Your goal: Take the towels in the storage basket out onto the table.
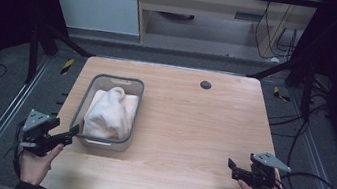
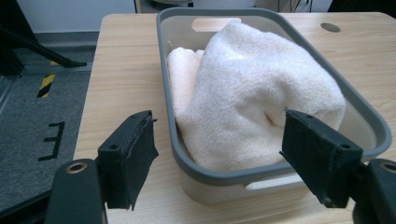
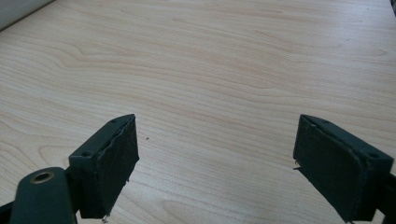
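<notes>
A grey plastic basket (image 1: 130, 111) stands on the left half of the wooden table (image 1: 191, 128); its rim (image 2: 224, 175) fills the left gripper view. Cream-white towels (image 1: 109, 111) lie bunched inside it, one humped over another (image 2: 252, 93). My left gripper (image 1: 72, 131) is open at the basket's near left corner, its jaws spread to either side of that corner with nothing between them. My right gripper (image 1: 230, 165) is open near the table's front right, and its view looks over bare wood between the wide-apart pads (image 3: 112, 163).
A small dark round cap (image 1: 205, 85) sits in the tabletop at the back. Black frame bars and cables (image 1: 314, 187) run beside the table on the right. A metal rail (image 1: 0, 125) lies along the floor on the left.
</notes>
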Demonstrator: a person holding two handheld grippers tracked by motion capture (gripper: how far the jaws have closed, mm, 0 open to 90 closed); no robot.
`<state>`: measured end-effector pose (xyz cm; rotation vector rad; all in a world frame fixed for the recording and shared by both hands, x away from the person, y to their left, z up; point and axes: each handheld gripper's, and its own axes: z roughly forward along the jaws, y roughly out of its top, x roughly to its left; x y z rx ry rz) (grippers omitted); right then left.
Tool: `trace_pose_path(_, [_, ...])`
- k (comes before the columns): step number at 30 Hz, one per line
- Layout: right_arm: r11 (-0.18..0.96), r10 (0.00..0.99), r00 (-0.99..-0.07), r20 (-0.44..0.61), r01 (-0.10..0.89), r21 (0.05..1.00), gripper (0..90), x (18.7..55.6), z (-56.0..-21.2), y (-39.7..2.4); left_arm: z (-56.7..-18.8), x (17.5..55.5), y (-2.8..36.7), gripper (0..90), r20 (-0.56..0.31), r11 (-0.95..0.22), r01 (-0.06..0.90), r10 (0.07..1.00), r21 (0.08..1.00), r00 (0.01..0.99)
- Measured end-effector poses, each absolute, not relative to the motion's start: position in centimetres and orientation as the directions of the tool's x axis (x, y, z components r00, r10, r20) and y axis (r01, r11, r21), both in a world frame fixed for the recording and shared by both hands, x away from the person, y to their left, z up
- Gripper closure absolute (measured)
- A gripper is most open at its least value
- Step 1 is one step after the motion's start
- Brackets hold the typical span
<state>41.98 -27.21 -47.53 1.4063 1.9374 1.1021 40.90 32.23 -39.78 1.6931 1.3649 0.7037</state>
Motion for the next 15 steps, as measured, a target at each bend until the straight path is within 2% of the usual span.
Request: trace_pose_path(15, [0.156, 0.943, -0.330, 0.038, 0.541, 0.826, 13.7, 42.1, -47.8, -27.2, -37.6, 42.6, 31.0, 25.1, -0.063, -0.095, 0.502, 0.955, 0.860, 0.289])
